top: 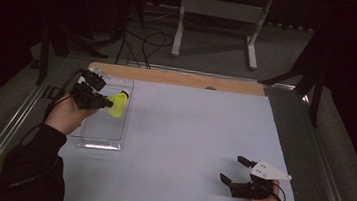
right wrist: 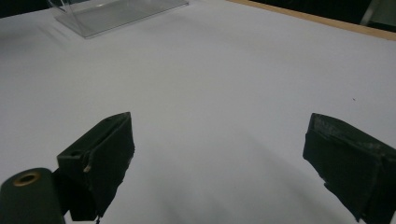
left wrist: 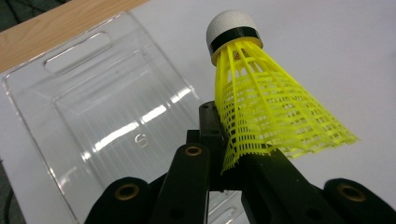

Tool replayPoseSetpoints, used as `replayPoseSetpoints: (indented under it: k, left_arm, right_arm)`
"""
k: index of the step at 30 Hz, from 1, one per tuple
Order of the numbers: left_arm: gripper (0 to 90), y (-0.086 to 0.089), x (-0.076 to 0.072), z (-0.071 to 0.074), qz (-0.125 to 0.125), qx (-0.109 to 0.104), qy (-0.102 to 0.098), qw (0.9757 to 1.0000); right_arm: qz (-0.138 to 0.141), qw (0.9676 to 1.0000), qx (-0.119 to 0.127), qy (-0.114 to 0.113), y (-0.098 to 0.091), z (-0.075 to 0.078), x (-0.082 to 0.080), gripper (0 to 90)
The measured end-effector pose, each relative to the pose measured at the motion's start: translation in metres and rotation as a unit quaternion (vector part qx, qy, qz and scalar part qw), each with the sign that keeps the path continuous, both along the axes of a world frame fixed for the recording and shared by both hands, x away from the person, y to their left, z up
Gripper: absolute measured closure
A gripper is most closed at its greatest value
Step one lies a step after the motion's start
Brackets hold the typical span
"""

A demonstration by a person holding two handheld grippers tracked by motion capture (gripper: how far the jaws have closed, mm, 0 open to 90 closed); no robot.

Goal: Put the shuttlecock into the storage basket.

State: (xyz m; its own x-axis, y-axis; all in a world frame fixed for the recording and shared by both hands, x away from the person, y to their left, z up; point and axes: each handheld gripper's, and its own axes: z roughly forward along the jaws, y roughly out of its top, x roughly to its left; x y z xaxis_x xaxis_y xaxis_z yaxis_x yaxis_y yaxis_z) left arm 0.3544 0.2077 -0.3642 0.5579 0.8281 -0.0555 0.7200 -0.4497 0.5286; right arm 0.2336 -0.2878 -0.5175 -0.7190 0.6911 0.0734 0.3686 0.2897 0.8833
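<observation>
A yellow plastic shuttlecock (top: 118,104) (left wrist: 261,102) with a white cork tip and black band is pinched by its skirt rim in my left gripper (top: 106,103) (left wrist: 229,154), which is shut on it. It hangs just above the right side of a clear plastic tray (top: 105,135) (left wrist: 93,121) lying at the table's left. My right gripper (top: 233,170) (right wrist: 219,158) rests low over the white table surface near the front right, its jaws wide open with nothing between them.
The white table sheet (top: 193,132) ends in a wooden strip (top: 179,78) at the far edge. Beyond it stand a metal frame's legs (top: 214,24) and floor cables (top: 144,44). The tray's near corner (right wrist: 116,14) lies far off in the right gripper view.
</observation>
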Motion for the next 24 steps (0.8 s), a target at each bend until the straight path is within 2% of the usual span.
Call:
replayPoseSetpoints:
  k: [4,5,8,10,13,18,24]
  left_arm:
    - [90.0,0.004,0.002,-0.008,0.011,0.001,0.002,0.9999]
    - [90.0,0.005,0.003,-0.01,0.012,-0.005,0.005,0.9999]
    - [90.0,0.006,0.004,-0.018,0.021,0.001,0.007,0.9998]
    - [90.0,0.006,0.006,-0.024,0.028,0.016,0.006,0.9995]
    - [90.0,0.007,0.008,-0.034,0.035,0.023,0.013,0.999]
    - [90.0,0.007,0.012,-0.046,0.044,0.018,0.019,0.9987]
    - [90.0,0.003,0.016,-0.063,0.051,0.026,0.024,0.9981]
  right_arm:
    - [0.0,1.0,0.0,0.001,0.0,0.0,0.0,8.6]
    - [-0.001,1.0,0.001,0.001,0.0,0.0,0.0,8.7]
    - [-0.002,1.0,0.0,0.001,-0.001,0.0,0.0,8.7]
    - [-0.003,1.0,0.002,0.001,0.0,0.0,0.0,8.6]
    - [-0.002,1.0,0.0,0.002,0.0,0.0,0.0,8.7]
    - [-0.001,1.0,0.002,0.002,0.0,-0.001,0.001,8.6]
    - [-0.002,1.0,0.003,0.001,-0.001,-0.001,0.0,8.6]
